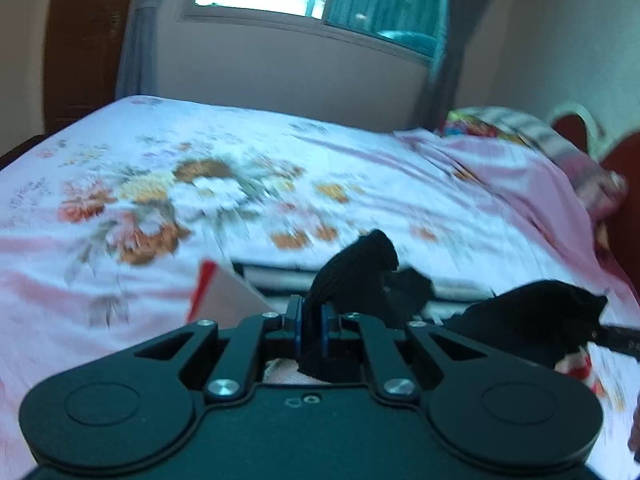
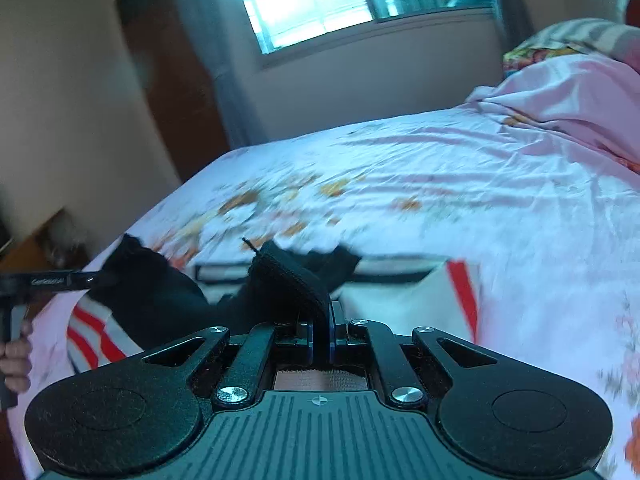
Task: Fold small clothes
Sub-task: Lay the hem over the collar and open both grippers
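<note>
Black garment (image 1: 360,268) pinched at two corners, lifted off bed (image 1: 240,152); left hand-held gripper (image 1: 312,316) and right hand-held gripper (image 2: 320,332) both clamped narrow on cloth. Thin bite at 12 o'clock of each: could slip, drop, bunch over striped cloth (image 2: 92,340) below.

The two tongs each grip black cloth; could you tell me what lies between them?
Between the left tongs and the right tongs, the black garment spans over a white-and-red cloth, shown in the right wrist view.
</note>
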Action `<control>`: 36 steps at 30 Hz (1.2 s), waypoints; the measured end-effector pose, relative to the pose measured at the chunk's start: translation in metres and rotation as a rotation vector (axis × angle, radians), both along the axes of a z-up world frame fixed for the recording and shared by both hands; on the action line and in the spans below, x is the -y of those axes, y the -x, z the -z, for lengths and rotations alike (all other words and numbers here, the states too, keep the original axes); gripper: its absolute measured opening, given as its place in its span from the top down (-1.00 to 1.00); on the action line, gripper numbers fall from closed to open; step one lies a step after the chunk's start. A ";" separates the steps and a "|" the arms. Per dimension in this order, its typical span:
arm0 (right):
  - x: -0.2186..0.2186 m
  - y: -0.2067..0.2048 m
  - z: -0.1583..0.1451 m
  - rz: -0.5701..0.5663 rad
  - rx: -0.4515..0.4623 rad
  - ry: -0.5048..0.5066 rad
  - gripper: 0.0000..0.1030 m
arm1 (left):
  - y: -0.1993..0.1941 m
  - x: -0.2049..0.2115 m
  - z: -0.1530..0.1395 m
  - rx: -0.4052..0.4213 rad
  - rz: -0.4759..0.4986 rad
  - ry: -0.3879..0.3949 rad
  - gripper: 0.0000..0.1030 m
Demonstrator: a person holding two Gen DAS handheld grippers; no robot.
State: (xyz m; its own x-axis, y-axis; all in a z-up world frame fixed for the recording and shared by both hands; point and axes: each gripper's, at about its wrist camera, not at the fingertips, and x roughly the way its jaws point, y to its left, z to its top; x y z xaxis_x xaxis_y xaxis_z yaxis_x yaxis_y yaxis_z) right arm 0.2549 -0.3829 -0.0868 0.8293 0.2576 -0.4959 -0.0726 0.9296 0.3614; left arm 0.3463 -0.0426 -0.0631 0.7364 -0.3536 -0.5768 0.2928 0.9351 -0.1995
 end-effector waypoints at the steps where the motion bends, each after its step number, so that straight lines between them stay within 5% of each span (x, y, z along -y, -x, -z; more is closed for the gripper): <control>1: 0.005 -0.008 -0.002 0.018 0.005 -0.002 0.89 | -0.011 0.000 -0.002 0.006 -0.029 0.018 0.86; 5: 0.018 -0.049 0.002 0.061 -0.027 0.007 0.88 | -0.051 0.012 0.009 -0.008 -0.084 -0.022 0.86; 11: 0.023 -0.102 0.055 0.163 -0.171 0.041 0.89 | -0.089 0.038 0.067 -0.112 -0.141 -0.110 0.86; 14: 0.028 -0.114 0.076 0.184 -0.234 0.073 0.89 | -0.094 0.049 0.091 -0.140 -0.105 -0.208 0.86; 16: 0.035 -0.116 0.088 0.162 -0.272 -0.004 0.88 | -0.093 0.046 0.102 -0.177 -0.083 -0.199 0.85; 22: 0.038 -0.095 0.086 0.097 -0.279 -0.016 0.88 | -0.080 0.046 0.099 -0.163 -0.038 -0.234 0.79; 28: 0.022 -0.110 0.087 0.069 -0.267 0.032 0.51 | -0.084 0.053 0.097 -0.165 -0.040 -0.244 0.79; 30: 0.019 -0.115 0.090 0.080 -0.259 0.063 0.54 | -0.085 0.053 0.098 -0.165 -0.049 -0.244 0.79; 32: 0.015 -0.119 0.090 0.084 -0.266 0.076 0.93 | -0.088 0.052 0.098 -0.158 -0.066 -0.238 0.83; 36: 0.014 -0.114 0.069 0.141 -0.165 0.108 0.94 | -0.092 0.052 0.090 -0.112 -0.103 -0.228 0.85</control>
State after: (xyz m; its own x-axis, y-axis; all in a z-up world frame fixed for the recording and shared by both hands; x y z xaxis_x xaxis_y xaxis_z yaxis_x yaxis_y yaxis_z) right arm 0.3689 -0.3969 -0.1560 0.7587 0.0833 -0.6461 0.1121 0.9603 0.2555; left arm 0.4382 -0.0944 -0.1535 0.6889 -0.1312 -0.7129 0.1814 0.9834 -0.0057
